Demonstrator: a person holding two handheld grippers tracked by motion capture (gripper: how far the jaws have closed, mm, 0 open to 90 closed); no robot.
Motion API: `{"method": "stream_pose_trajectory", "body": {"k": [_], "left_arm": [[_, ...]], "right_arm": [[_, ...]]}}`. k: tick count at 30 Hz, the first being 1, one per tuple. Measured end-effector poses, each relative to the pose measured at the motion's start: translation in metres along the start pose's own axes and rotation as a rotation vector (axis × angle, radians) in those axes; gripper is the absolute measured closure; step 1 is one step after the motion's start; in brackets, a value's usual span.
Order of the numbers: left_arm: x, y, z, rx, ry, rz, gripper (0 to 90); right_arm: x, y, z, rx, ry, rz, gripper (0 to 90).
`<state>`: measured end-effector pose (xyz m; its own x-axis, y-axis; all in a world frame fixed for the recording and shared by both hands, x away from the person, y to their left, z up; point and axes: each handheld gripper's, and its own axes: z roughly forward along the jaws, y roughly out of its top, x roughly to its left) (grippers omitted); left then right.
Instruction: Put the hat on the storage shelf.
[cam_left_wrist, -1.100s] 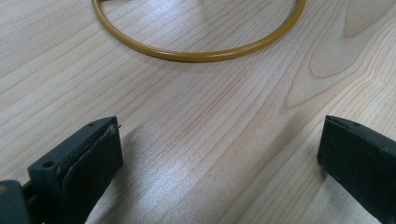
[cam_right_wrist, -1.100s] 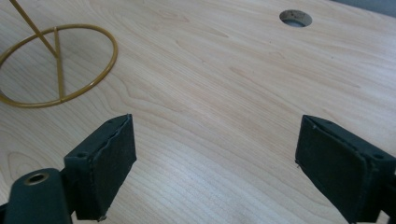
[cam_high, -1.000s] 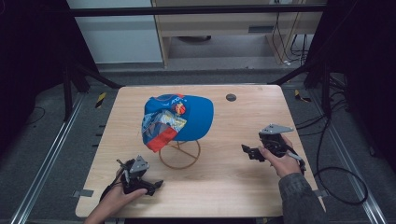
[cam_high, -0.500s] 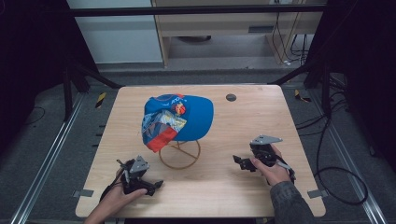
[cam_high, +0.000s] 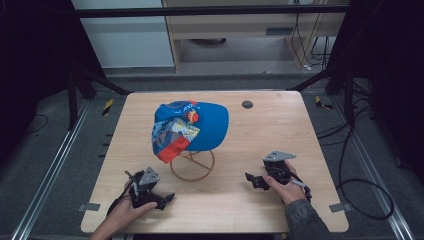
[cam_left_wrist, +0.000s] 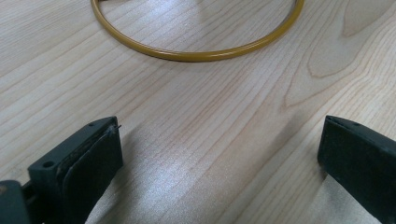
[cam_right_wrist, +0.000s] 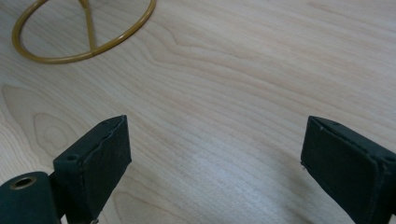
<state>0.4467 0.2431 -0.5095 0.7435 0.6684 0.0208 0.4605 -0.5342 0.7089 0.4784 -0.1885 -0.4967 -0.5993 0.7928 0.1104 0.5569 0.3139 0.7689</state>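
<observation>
Sitting blue cap (cam_high: 200, 125) atop wire stand (cam_high: 192, 165)

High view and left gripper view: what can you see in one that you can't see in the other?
The high view alone gives the blue cap sitting on top of its stand, the person's hands and the right gripper. The left gripper view alone gives a close look at the left gripper, with its black jaws wide apart and bare wood between them. Both share the stand's gold ring base and the wooden table.
</observation>
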Motion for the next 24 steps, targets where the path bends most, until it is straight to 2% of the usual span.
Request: {"method": "stream_pose_trajectory", "body": {"k": [9,12,16,24], "left_arm": [[0.0,0.0,0.0,0.0,0.0,0.0,0.0],[0.0,0.0,0.0,0.0,0.0,0.0,0.0],[-0.001,0.0,0.0,-0.001,-0.002,0.001,0.0],[-0.001,0.0,0.0,-0.001,-0.002,0.001,0.0]], "right_arm": [[0.009,-0.005,0.011,0.025,0.001,-0.02,8.2],[0.012,-0.005,0.013,0.021,0.007,-0.001,8.2],[0.013,-0.004,0.015,0.013,-0.003,-0.008,8.4],[0.016,-0.006,0.018,0.031,-0.029,-0.022,8.0]]}}
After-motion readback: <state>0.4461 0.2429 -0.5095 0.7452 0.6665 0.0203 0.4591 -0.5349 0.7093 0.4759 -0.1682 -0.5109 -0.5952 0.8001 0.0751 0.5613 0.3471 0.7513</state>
